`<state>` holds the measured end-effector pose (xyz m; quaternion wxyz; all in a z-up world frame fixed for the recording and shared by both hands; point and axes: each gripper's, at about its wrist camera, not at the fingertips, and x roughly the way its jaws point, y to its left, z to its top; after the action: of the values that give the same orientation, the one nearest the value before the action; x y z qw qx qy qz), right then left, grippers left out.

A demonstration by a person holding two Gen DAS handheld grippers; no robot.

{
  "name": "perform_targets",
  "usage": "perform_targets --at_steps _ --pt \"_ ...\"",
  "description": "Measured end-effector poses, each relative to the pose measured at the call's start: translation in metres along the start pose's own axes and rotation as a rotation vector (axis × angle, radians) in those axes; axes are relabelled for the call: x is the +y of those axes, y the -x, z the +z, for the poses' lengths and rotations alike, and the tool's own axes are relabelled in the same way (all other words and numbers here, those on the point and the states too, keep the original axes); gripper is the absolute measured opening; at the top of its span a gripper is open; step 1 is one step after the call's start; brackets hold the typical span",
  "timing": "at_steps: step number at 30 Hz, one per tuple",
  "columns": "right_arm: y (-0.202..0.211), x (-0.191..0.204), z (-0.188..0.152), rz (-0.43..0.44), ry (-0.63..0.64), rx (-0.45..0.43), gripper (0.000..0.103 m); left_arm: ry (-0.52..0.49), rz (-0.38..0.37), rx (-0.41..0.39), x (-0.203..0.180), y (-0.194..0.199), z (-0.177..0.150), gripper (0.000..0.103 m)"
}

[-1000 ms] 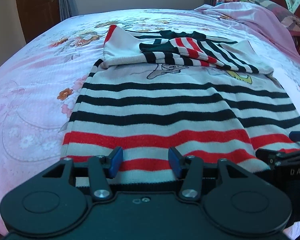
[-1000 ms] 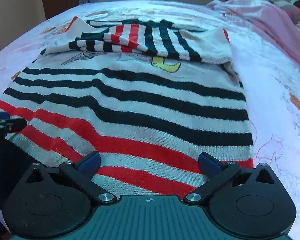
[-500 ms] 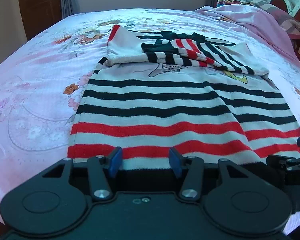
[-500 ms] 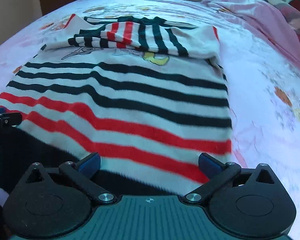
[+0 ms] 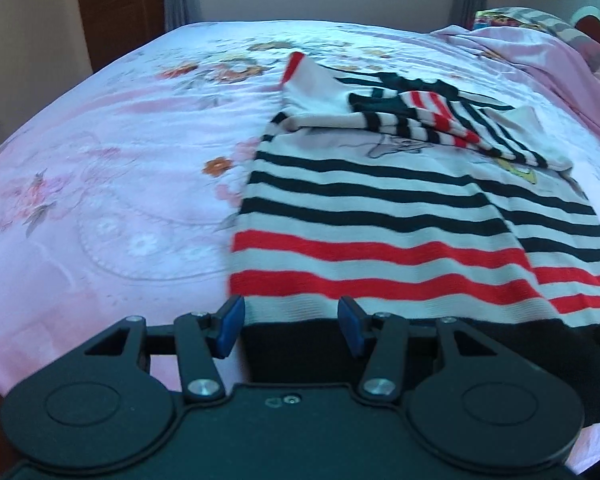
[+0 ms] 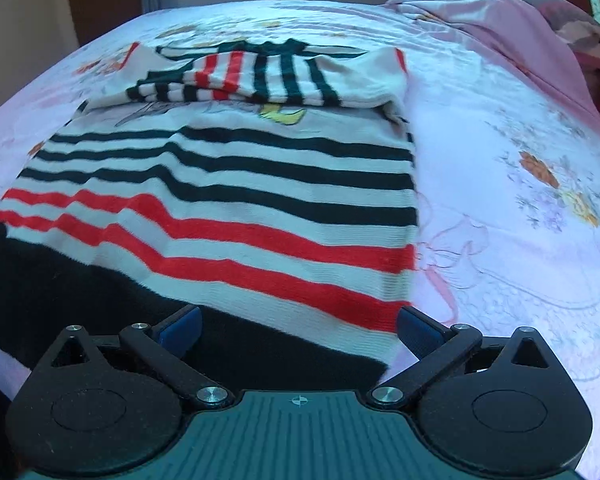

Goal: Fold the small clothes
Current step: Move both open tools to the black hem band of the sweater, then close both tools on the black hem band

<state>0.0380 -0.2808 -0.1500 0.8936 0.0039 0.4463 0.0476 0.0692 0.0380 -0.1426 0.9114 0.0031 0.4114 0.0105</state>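
Observation:
A small striped sweater [image 5: 400, 216], white with black and red stripes and a black hem, lies flat on the bed, sleeves folded across its chest at the far end. It also shows in the right wrist view [image 6: 240, 200]. My left gripper [image 5: 291, 328] is open, its blue pads straddling the hem's left corner. My right gripper [image 6: 298, 330] is wide open over the hem's right corner. Neither holds the cloth.
The bed [image 5: 100, 200] has a pink floral sheet. A crumpled pink blanket [image 6: 520, 32] and pillows lie at the far right. A wooden door [image 5: 116, 12] and curtain stand behind the bed. The bed's near edge is just below the grippers.
Both grippers have drawn back toward the near edge, so the black hem now shows between the fingers. The left gripper has shifted left to the hem's corner. Both remain open.

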Motion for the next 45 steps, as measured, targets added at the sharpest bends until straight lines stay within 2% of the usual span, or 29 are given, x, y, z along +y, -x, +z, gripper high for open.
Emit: perform_targets --at_steps 4,7,11,13,17,20,22,23,24,25,27,31,35,36,37,38,45 --pt "-0.001 -0.010 -0.004 -0.013 -0.023 0.016 0.103 0.005 0.010 0.012 0.008 0.000 -0.006 0.056" --pt "-0.001 -0.020 -0.011 0.008 -0.045 0.034 0.103 -0.001 0.018 0.022 0.013 -0.001 -0.011 0.059" --pt "0.001 -0.026 -0.015 0.026 -0.059 0.038 0.103 0.031 -0.018 0.047 0.021 -0.004 -0.013 0.057" --pt "0.004 -0.027 -0.018 0.036 -0.070 0.037 0.102 0.034 -0.047 0.053 0.024 -0.004 -0.014 0.050" --pt "0.007 -0.027 -0.023 0.070 -0.089 0.046 0.101 0.043 -0.094 0.072 0.027 -0.002 -0.021 0.050" --pt "0.009 -0.023 -0.026 0.079 -0.086 0.039 0.089 0.038 -0.132 0.070 0.025 -0.001 -0.027 0.037" --pt "0.012 -0.022 -0.027 0.084 -0.075 0.034 0.078 0.048 -0.157 0.068 0.024 0.000 -0.028 0.019" --pt "0.014 -0.023 -0.027 0.090 -0.079 0.032 0.074 0.060 -0.173 0.069 0.024 0.001 -0.028 0.014" --pt "0.016 -0.024 -0.027 0.095 -0.084 0.032 0.065 0.071 -0.185 0.071 0.024 0.002 -0.028 0.009" --pt "0.017 -0.025 -0.026 0.102 -0.090 0.034 0.059 0.077 -0.191 0.068 0.023 0.002 -0.028 0.009" --pt "0.019 -0.029 -0.025 0.118 -0.108 0.038 0.056 0.070 -0.193 0.069 0.022 0.001 -0.028 0.009" --pt "0.019 -0.036 -0.026 0.143 -0.141 0.053 0.056 0.045 -0.200 0.081 0.022 -0.002 -0.029 0.013" --pt "0.021 -0.037 -0.029 0.202 -0.170 0.085 0.056 0.053 -0.226 0.085 0.021 -0.002 -0.030 0.011" --pt "0.021 -0.037 -0.029 0.226 -0.181 0.094 0.045 0.059 -0.237 0.086 0.023 -0.001 -0.030 0.009" --pt "0.021 -0.036 -0.030 0.254 -0.192 0.109 0.018 0.065 -0.243 0.085 0.024 -0.001 -0.030 0.007" --pt "0.022 -0.036 -0.031 0.261 -0.204 0.112 0.011 0.073 -0.248 0.081 0.025 0.000 -0.030 0.007" --pt "0.034 -0.035 -0.015 0.360 -0.250 0.053 0.009 0.090 -0.311 0.020 0.022 0.017 -0.011 0.006"
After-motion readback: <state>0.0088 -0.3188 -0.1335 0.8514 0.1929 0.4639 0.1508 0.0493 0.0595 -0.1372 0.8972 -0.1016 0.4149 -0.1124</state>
